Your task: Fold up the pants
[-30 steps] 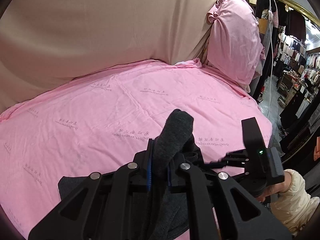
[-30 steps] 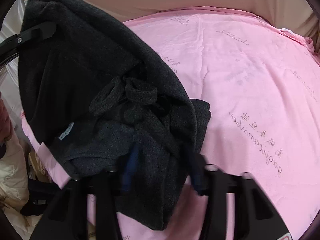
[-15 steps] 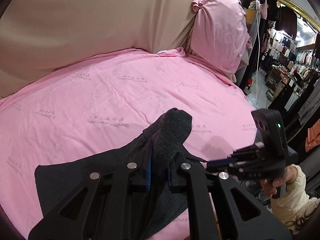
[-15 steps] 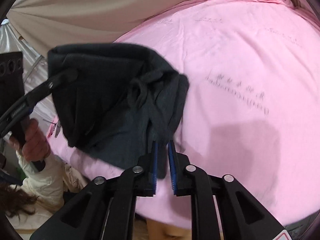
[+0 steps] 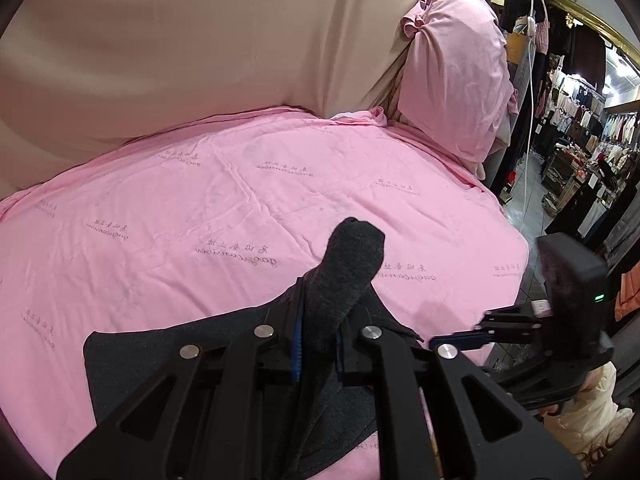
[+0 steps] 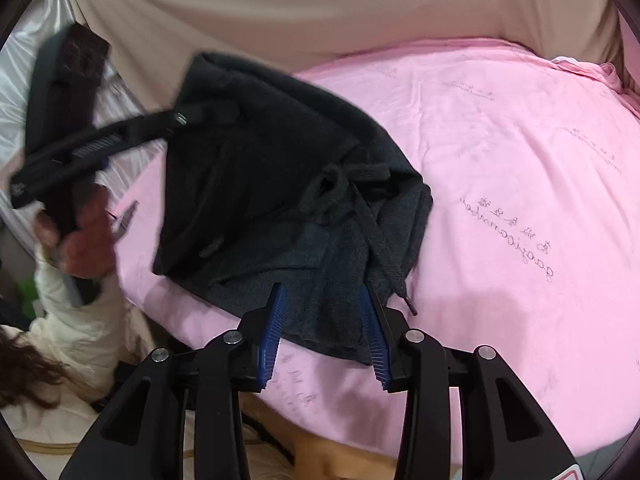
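Two grippers over a pink bedsheet (image 5: 248,200): left gripper (image 5: 318,346) clamped on dark pants (image 6: 280,184); right gripper (image 6: 324,320) just opening, fabric loose between its pads.

A bed covered by a pink cotton sheet printed with small grey script (image 5: 248,200) fills most of both views, its surface lightly creased. Behind it stretches a taut beige fabric backdrop (image 5: 180,40), meeting the sheet along a curved seam. A plump pink pillow (image 5: 456,76) stands propped upright at the bed's far corner. Beyond the bed's right edge lies a grey tiled floor (image 5: 528,184), and further off crowded racks of hanging clothes (image 5: 580,128) under bright shop lighting. A white cable (image 5: 531,80) hangs down beside the pillow.
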Action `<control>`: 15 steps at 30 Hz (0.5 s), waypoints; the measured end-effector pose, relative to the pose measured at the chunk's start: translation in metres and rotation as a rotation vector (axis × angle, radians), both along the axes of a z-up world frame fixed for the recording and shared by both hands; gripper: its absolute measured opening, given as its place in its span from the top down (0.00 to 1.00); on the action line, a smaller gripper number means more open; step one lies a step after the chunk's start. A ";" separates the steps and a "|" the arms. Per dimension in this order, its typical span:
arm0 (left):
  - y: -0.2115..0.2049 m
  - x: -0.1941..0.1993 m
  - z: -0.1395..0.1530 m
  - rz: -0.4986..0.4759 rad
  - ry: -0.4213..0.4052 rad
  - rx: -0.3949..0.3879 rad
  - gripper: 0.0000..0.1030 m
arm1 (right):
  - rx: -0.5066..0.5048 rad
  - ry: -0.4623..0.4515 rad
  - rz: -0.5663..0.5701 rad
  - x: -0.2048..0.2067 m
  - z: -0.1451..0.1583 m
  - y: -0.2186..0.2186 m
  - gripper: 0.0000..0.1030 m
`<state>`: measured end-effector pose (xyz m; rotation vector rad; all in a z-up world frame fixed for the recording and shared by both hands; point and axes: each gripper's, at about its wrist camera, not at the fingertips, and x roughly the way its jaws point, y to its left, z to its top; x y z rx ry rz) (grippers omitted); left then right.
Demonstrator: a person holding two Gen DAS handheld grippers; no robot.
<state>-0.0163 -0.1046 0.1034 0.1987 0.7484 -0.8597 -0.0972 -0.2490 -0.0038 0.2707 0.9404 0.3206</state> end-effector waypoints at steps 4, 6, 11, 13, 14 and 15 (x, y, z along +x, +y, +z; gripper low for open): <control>0.001 0.001 0.004 0.010 -0.006 0.004 0.90 | 0.005 0.046 0.014 0.015 -0.015 0.007 0.81; 0.004 0.000 0.010 0.017 -0.018 0.011 0.90 | 0.251 -0.032 0.068 0.005 0.014 -0.007 0.88; 0.003 -0.026 0.018 -0.071 0.040 -0.042 0.83 | 0.211 -0.067 0.044 -0.020 0.021 -0.018 0.87; -0.017 -0.039 -0.017 -0.189 0.154 0.030 0.61 | 0.131 0.093 -0.077 -0.014 -0.030 -0.034 0.85; -0.021 -0.043 -0.032 -0.211 0.174 0.063 0.54 | 0.152 0.150 -0.129 -0.015 -0.047 -0.044 0.76; -0.023 -0.047 -0.050 -0.196 0.181 0.119 0.54 | 0.257 0.141 -0.170 -0.023 -0.053 -0.058 0.82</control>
